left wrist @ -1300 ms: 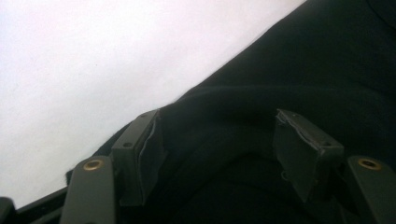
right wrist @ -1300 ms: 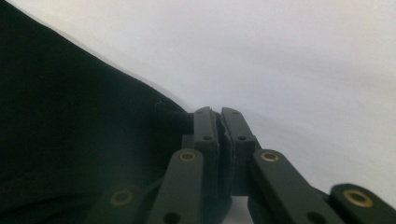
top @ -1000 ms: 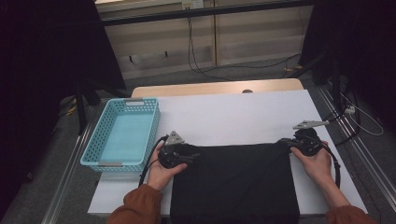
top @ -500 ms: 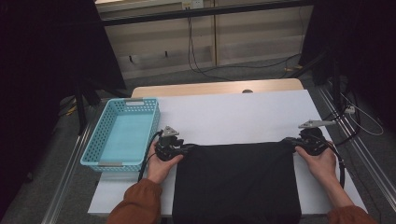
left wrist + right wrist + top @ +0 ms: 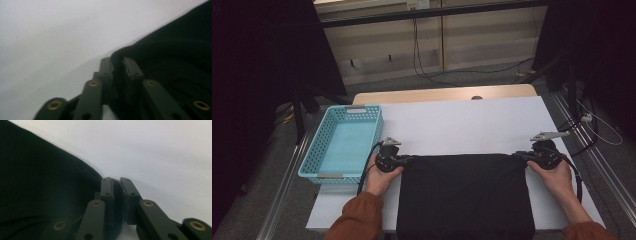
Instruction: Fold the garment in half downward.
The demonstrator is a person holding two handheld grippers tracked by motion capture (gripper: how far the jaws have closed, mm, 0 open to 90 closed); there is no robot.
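1. Cloth [image 5: 464, 195]: black, matte, soft knit; lies flat on the table [image 5: 462, 125], its near edge hanging over the table's front. The far edge is pulled straight between the two grippers, probably to set up a fold.
2. Left gripper [image 5: 404, 161]: the jaws have just been closing and now pinch the cloth's far left corner [image 5: 117, 56].
3. Right gripper [image 5: 519, 156]: the jaws, having just eased slightly apart, stay narrow on the far right corner [image 5: 117, 182]. Gripping both corners keeps the edge taut.
4. Table: white, smooth, rectangular.
5. Basket [image 5: 343, 142]: turquoise plastic, perforated walls, rectangular; stands left of the cloth, apart from it.
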